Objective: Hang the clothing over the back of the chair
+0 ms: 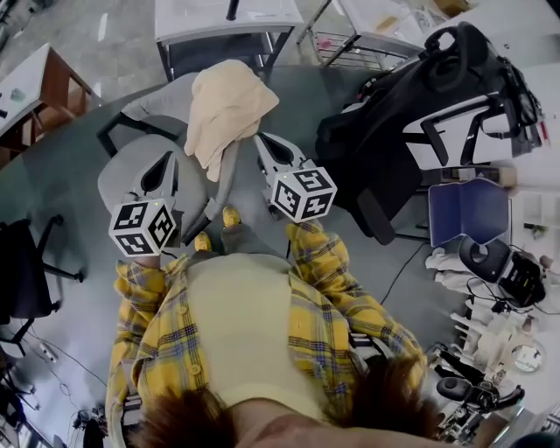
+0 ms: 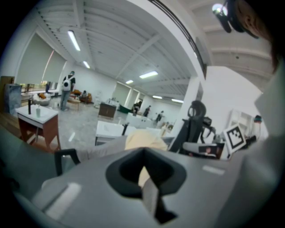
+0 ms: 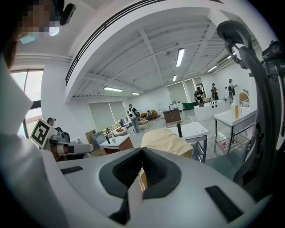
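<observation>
Looking down from the head view, the beige clothing [image 1: 226, 105] lies bunched over the back of the grey chair [image 1: 149, 109] right in front of me. My right gripper [image 1: 265, 144] is up against its lower edge, and my left gripper [image 1: 164, 162] sits further left, over the seat and apart from the cloth. A big black office chair [image 1: 394, 149] crowds my right side, a white table [image 1: 219, 17] stands just beyond the grey chair, and a wooden desk [image 1: 44, 79] is off to the left. Over to the left gripper view: jaws pressed together with nothing gripped. The clothing [image 2: 144, 139] humps up just past them, with the white table [image 2: 111, 129] behind it and the black office chair [image 2: 191, 124] to the right. People [image 2: 67, 89] stand far back in the hall. Now the right gripper view: jaws clenched, with a sliver of the clothing [image 3: 167, 140] pinched at the seam. The black office chair [image 3: 258, 111] looms close on the right.
</observation>
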Available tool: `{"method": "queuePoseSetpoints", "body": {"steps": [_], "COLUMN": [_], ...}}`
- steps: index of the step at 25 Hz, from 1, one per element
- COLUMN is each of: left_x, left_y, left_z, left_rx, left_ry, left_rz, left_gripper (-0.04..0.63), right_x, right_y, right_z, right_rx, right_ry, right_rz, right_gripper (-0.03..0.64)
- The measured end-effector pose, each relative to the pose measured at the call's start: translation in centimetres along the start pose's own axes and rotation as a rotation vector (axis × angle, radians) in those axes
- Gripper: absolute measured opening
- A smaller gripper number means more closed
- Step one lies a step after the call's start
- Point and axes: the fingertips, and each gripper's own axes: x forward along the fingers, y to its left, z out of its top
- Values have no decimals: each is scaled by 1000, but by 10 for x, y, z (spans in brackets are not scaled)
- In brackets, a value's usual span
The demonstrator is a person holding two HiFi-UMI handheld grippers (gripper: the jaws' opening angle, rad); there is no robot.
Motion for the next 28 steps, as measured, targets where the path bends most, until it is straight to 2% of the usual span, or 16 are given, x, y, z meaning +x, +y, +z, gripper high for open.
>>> {"method": "queuePoseSetpoints", "body": {"steps": [12,28], "left_x": [-7,-11], "left_y": [2,8], "left_z": [-8,-10], "left_rx": [-10,-20], "left_ry": [13,9], "left_rz": [14,45], "left_gripper": [2,2], "right_x": [-1,5], "right_y": [26,29], "right_z": [-11,-14], "right_rx": [-21,-23], "right_ry": [29,46], "right_rz": [39,50], "right_gripper": [14,14]}}
